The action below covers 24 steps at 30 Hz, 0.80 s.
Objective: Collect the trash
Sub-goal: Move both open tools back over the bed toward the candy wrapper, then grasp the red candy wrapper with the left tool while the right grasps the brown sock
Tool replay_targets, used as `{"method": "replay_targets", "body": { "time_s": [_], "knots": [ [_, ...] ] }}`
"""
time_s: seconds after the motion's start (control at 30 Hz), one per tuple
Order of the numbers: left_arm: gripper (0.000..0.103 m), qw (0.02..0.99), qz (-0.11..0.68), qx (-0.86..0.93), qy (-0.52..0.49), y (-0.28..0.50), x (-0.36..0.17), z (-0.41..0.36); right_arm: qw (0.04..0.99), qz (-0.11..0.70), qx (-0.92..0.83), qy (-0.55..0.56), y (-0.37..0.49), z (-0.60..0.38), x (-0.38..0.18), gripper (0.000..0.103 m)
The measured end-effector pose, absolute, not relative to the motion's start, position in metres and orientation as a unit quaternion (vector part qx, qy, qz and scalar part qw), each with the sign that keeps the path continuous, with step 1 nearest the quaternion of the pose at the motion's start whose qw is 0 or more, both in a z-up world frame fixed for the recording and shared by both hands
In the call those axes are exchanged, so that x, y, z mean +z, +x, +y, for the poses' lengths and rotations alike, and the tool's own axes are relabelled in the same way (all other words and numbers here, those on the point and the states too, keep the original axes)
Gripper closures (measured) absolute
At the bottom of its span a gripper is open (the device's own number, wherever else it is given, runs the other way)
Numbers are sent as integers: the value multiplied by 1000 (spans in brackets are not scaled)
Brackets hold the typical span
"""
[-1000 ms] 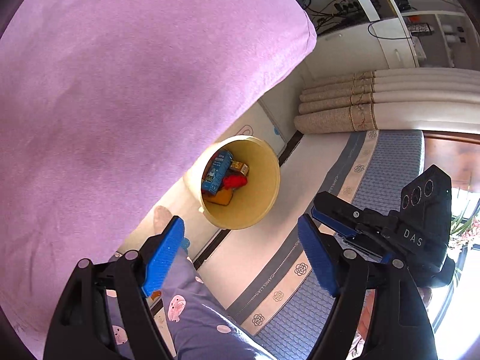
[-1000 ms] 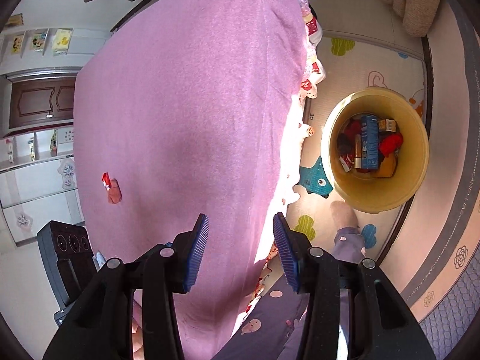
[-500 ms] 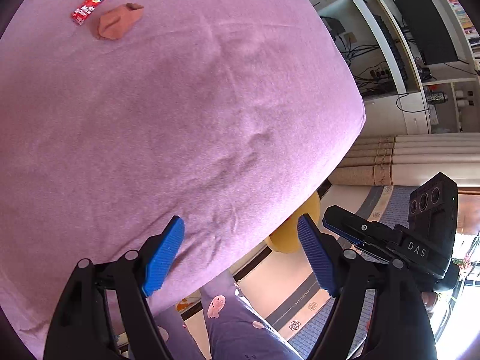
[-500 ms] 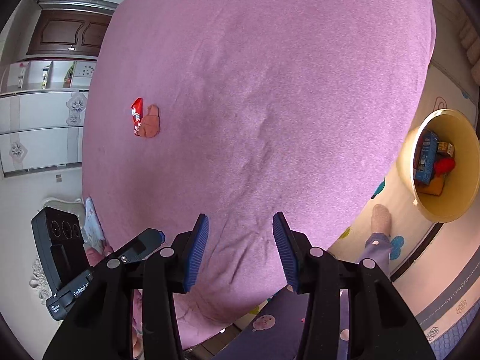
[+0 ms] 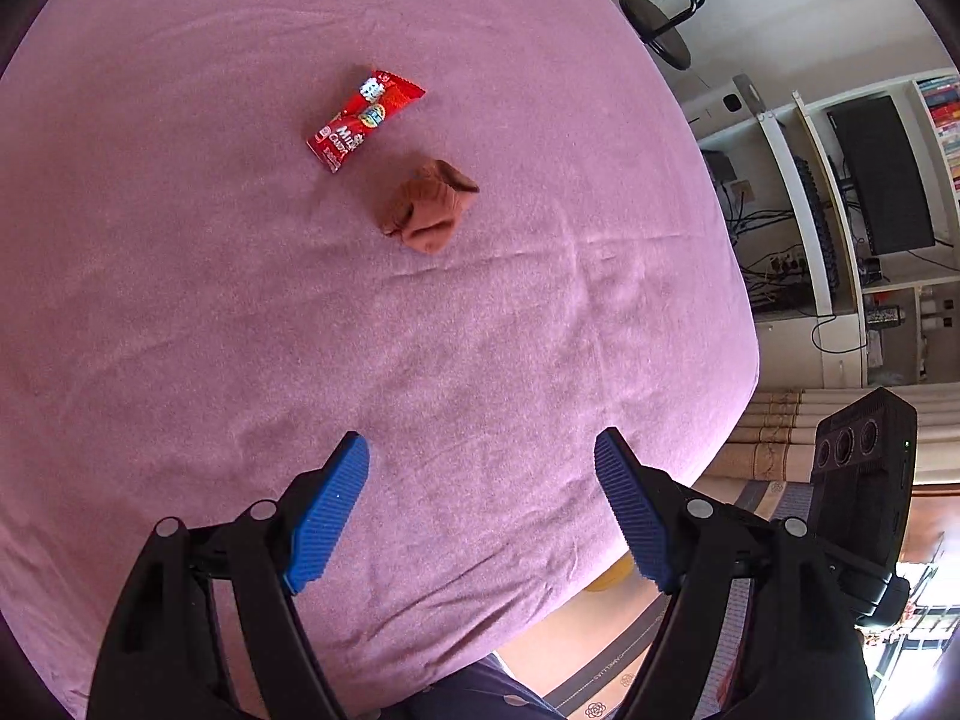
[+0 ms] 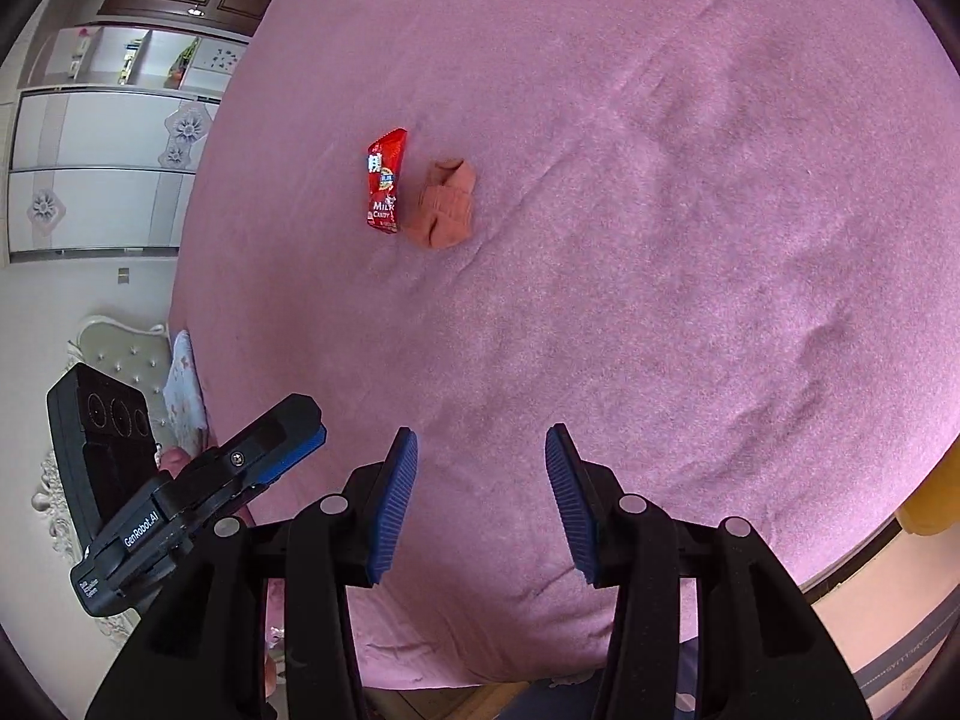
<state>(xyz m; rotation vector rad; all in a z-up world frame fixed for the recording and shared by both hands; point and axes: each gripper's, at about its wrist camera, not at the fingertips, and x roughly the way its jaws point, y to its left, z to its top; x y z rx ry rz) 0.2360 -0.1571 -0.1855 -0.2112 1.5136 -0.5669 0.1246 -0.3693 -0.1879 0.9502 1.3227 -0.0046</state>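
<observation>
A red milk-candy wrapper (image 5: 363, 119) (image 6: 385, 181) lies flat on the pink bedspread (image 5: 180, 300) (image 6: 690, 240). Right beside it sits a crumpled brown wad (image 5: 428, 207) (image 6: 445, 204). My left gripper (image 5: 480, 504) hangs open above the near part of the bed, well short of both pieces, with nothing between its blue pads. My right gripper (image 6: 480, 504) is also open and empty, over the bed's near edge. The left gripper's body (image 6: 198, 492) shows at the lower left of the right wrist view. Only a sliver of the yellow trash bucket (image 6: 933, 510) (image 5: 609, 577) peeks past the bed edge.
An office chair (image 5: 660, 6) and shelves with a monitor (image 5: 882, 174) stand beyond the bed's far side. White cabinets (image 6: 102, 180) and a white padded headboard (image 6: 114, 360) lie to the left. A patterned rug (image 6: 900, 672) and rolled mats (image 5: 774, 450) are on the floor.
Both grippers have swung from over the yellow bucket and floor to over the bed. The wrapper and brown wad now sit nearer the middle of both views; the bucket has slid almost out of sight.
</observation>
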Motion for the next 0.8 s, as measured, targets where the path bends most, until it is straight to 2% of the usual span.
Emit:
{"method": "replay_targets", "body": {
  "time_s": [0.8],
  "knots": [
    [26, 671, 709, -204, -72, 425, -273, -188, 631, 638, 1, 442, 291, -375, -286, 58]
  ]
}}
